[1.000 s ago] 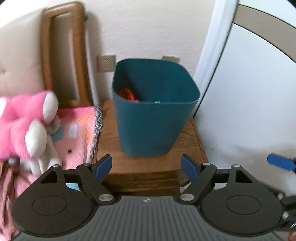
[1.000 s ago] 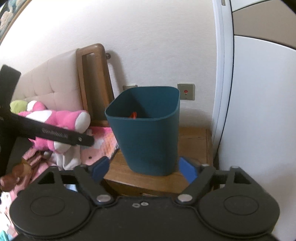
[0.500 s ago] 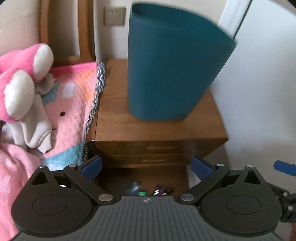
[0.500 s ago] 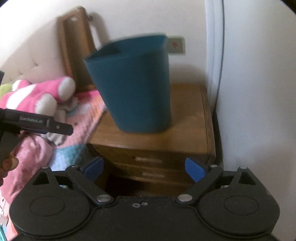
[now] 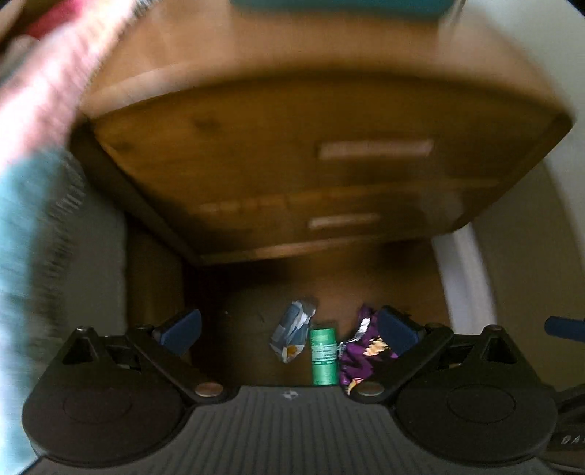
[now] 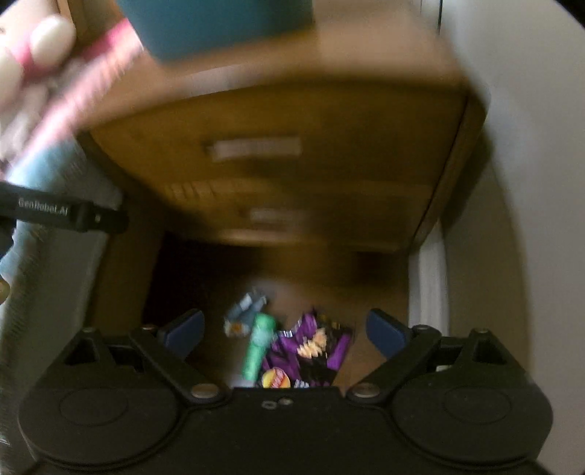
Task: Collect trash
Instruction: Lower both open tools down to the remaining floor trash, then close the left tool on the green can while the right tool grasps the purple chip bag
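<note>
Three pieces of trash lie on the brown floor in front of the wooden nightstand: a crumpled blue-grey wrapper (image 5: 292, 330) (image 6: 245, 310), a green tube (image 5: 322, 360) (image 6: 259, 345) and a purple snack bag (image 5: 360, 356) (image 6: 310, 352). My left gripper (image 5: 289, 330) is open and empty above them. My right gripper (image 6: 287, 329) is open and empty above them too. The teal bin (image 6: 219, 25) stands on the nightstand top, only its base showing (image 5: 340, 5). Both views are motion-blurred.
The nightstand (image 5: 310, 164) with two drawers fills the middle of both views. The pink and teal bedding (image 5: 33, 146) hangs at the left. A white wardrobe door (image 6: 530, 146) stands at the right. The left gripper's body (image 6: 65, 212) crosses the right wrist view's left edge.
Both grippers have tilted down from the bin on the nightstand toward the floor. The trash on the floor has come into view between the fingers of each.
</note>
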